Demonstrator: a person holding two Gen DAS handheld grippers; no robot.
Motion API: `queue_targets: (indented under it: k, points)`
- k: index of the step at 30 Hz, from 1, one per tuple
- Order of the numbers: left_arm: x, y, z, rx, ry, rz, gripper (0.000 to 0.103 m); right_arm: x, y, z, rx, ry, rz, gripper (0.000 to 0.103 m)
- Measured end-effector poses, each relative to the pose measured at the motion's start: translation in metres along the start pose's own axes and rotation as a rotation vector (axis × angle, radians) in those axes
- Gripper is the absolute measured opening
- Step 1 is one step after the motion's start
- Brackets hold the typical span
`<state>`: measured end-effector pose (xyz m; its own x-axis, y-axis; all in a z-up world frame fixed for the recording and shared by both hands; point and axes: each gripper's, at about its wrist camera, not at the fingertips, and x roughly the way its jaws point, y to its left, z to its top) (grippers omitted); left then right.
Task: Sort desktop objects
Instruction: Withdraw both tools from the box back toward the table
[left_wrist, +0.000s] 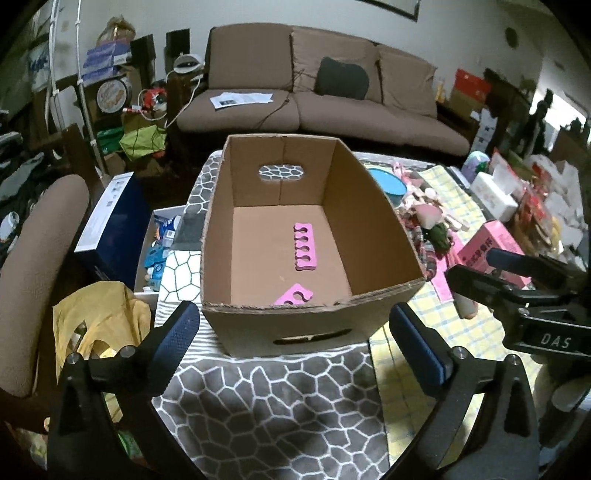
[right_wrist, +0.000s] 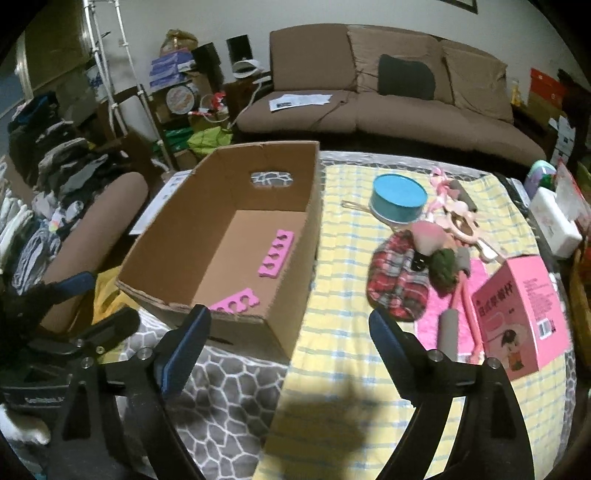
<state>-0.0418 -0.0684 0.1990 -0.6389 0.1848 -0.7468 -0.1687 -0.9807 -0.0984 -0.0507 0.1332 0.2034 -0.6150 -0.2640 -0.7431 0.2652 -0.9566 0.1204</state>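
An open cardboard box (left_wrist: 295, 236) stands on the bench (left_wrist: 258, 413), which is covered by a grey cloth with a white stone pattern and, to the right, a yellow checked cloth (right_wrist: 332, 295). Inside the box lie two pink foam toe separators: one (left_wrist: 304, 246) flat on the floor near the middle, the other (left_wrist: 293, 295) against the near wall, partly cut off by the box rim. The left claw (left_wrist: 295, 332) stands wide open before the box with nothing between its blue-padded fingers. The right claw (right_wrist: 290, 339) is also spread wide and empty, hovering over the box's near right corner; its body shows in the left view with the letters "DAS" legible. To the right of the box lies a heap of small things: a teal round tin (right_wrist: 397, 197), a plaid pouch (right_wrist: 397, 280), a pink makeup sponge, a green bundle, pale pink pieces too jumbled to tell apart, and a grey roller (right_wrist: 448, 330). A pink carton (right_wrist: 524, 314) bears Chinese characters and a barcode, too blurred to read. The small print on the left claw's body in the right view is illegible.
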Motion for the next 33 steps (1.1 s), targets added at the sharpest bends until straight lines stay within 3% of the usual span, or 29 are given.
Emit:
queue_targets:
  k: [4,7,14,23,33]
  points:
    - [-0.004,-0.01,-0.005,-0.005,0.0,-0.027,0.103,-0.003,-0.011,-0.008,0.012,0.013,0.004,0.091]
    - [-0.007,-0.016,-0.009,-0.022,-0.007,-0.062,0.103,-0.004,-0.019,-0.017,0.028,0.028,0.052,0.103]
    - [-0.016,-0.04,-0.015,-0.019,-0.023,-0.106,0.103,-0.017,-0.057,-0.038,0.105,0.011,0.038,0.103]
    - [-0.005,-0.089,-0.03,0.055,-0.003,-0.154,0.103,-0.032,-0.118,-0.067,0.185,0.001,-0.02,0.102]
    - [0.003,-0.139,-0.039,0.145,-0.017,-0.204,0.103,-0.035,-0.157,-0.089,0.224,-0.02,-0.042,0.098]
